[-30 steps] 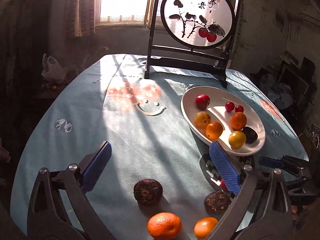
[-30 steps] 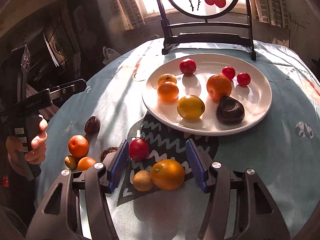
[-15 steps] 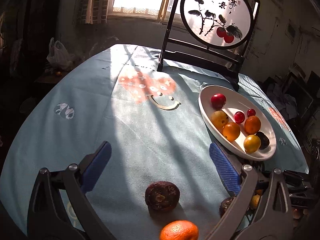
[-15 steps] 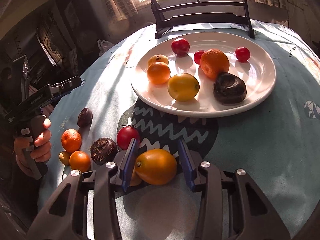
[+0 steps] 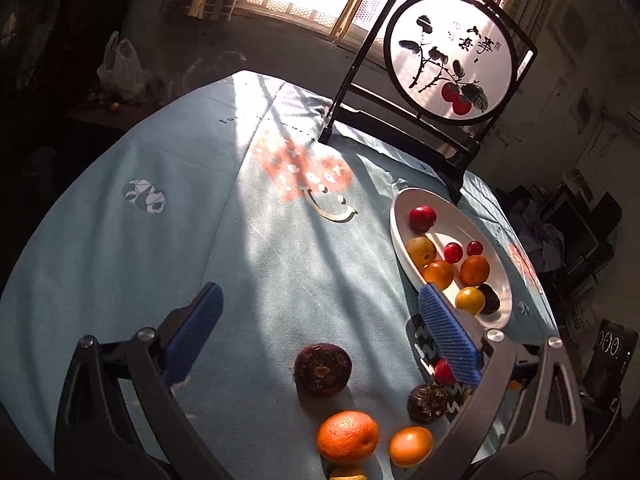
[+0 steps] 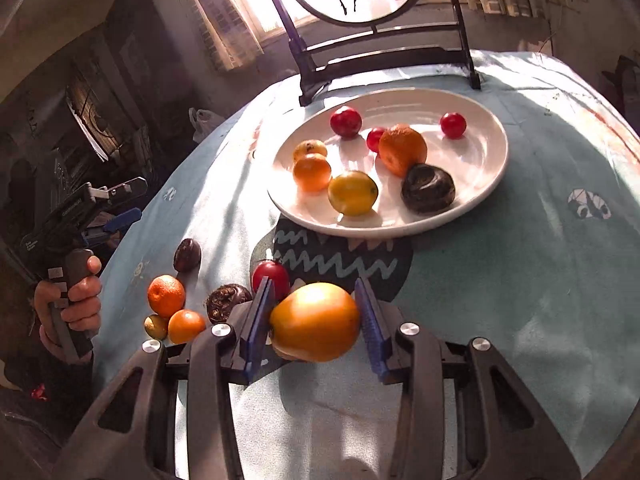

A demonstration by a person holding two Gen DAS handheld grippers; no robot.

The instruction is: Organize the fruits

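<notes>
Now the right hand-held gripper (image 6: 316, 322) clamps a large orange fruit (image 6: 314, 322); the left hand-held gripper (image 5: 320, 320) gapes wide.

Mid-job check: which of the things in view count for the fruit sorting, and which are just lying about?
Part of the job:
- white plate holding sorted fruit
- large orange fruit between the right claw pads
- loose fruit on the cloth: red fruit, tangerine, dark wrinkled fruit
- left claw, open

Just lying about:
- painted round screen
- plastic bag

Two low wrist views, shared plate (image 5: 400, 216) (image 6: 492, 160)
</notes>
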